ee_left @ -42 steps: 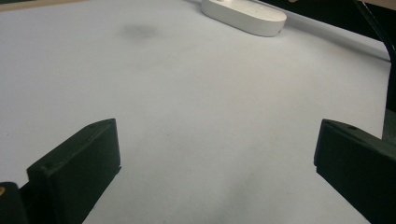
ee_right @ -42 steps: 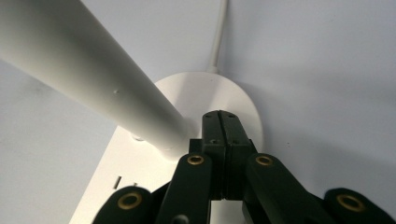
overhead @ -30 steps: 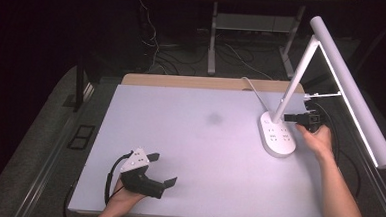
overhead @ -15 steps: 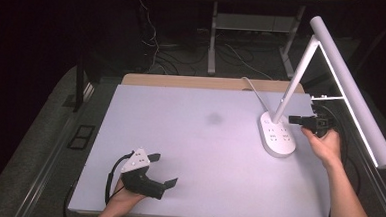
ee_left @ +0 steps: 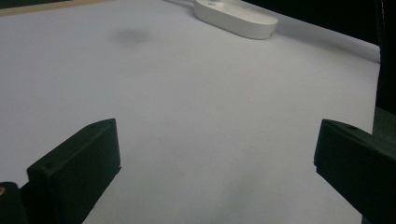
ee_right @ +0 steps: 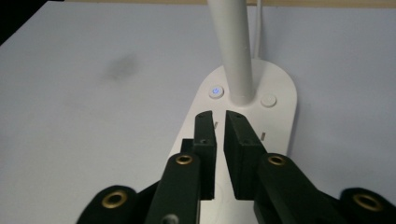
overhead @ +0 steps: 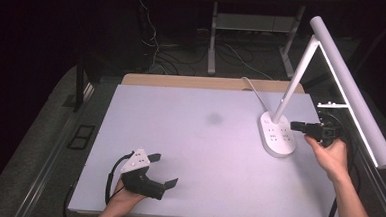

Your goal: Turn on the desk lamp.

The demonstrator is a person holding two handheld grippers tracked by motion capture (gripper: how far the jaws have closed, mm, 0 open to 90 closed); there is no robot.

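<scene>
At approx 3 o'clock on the worktop (overhead: 188, 153) stands the desk lamp (overhead: 303, 74): white oval base (overhead: 277, 134), slim tilted stem (ee_right: 233, 51), long bar head (overhead: 354, 92) reaching out over the right edge. Base looks smooth, glossy hard plastic w/ flush round buttons; power button (ee_right: 215, 91) glows blue, a plain one (ee_right: 268, 100) sits on the other side of the stem. White cord (overhead: 252, 89) runs off toward 12.

Handling, as a guess: base prob weighted, stem and head light, so top-heavy if lifted by the head. Rigid, slick surfaces; joints likely the weak spot. Best hold is the stem low down, or steady the base rim; buttons need only a light tip press.

Right hand-held gripper (ee_right: 220, 123) hovers over the base's near end, jaws nearly pressed together w/ a thin gap, pinching nothing. Left hand-held gripper (overhead: 163, 171) sits at approx 7 o'clock, well apart from the lamp, jaws spread wide, empty.

Worktop is matte, pale, flat, w/ a faint grey smudge (overhead: 214, 119) near centre.
</scene>
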